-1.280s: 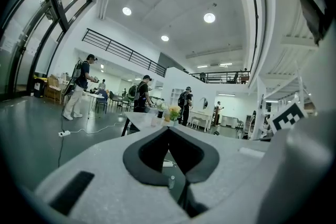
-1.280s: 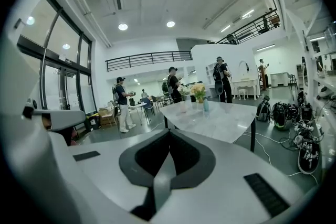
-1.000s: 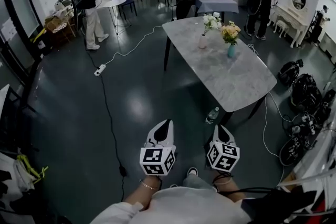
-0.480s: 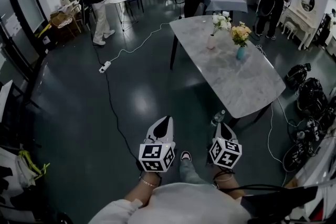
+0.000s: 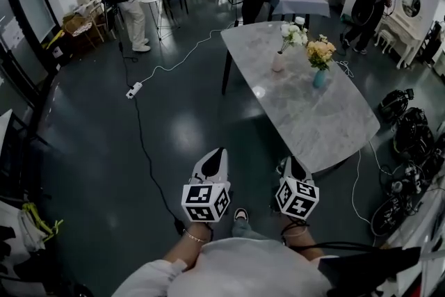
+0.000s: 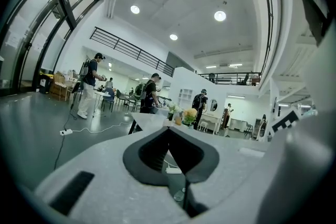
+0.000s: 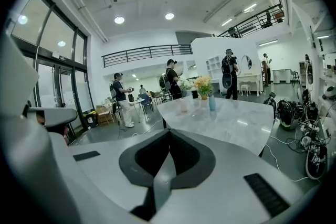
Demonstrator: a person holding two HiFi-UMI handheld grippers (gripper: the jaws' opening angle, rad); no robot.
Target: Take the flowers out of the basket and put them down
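No basket shows in any view. On the grey marble table (image 5: 306, 108) stand white flowers in a pale vase (image 5: 284, 45) and orange-yellow flowers in a teal vase (image 5: 320, 59). The same orange-yellow flowers (image 7: 202, 83) and the table (image 7: 231, 123) lie ahead in the right gripper view, and the flowers appear small and far off (image 6: 190, 114) in the left gripper view. My left gripper (image 5: 217, 154) and right gripper (image 5: 291, 162) are held side by side over the dark floor, short of the table's near end. Both are shut with nothing between the jaws.
A white power strip (image 5: 133, 90) with long cables lies on the floor to the left. Dark bags and cables (image 5: 410, 135) crowd the right side. Several people stand at the far tables (image 5: 299, 0). Clutter lines the left wall (image 5: 28, 226).
The whole view has advanced toward the marble table, whose near end now lies closer to my grippers. Both grippers stay shut and side by side.
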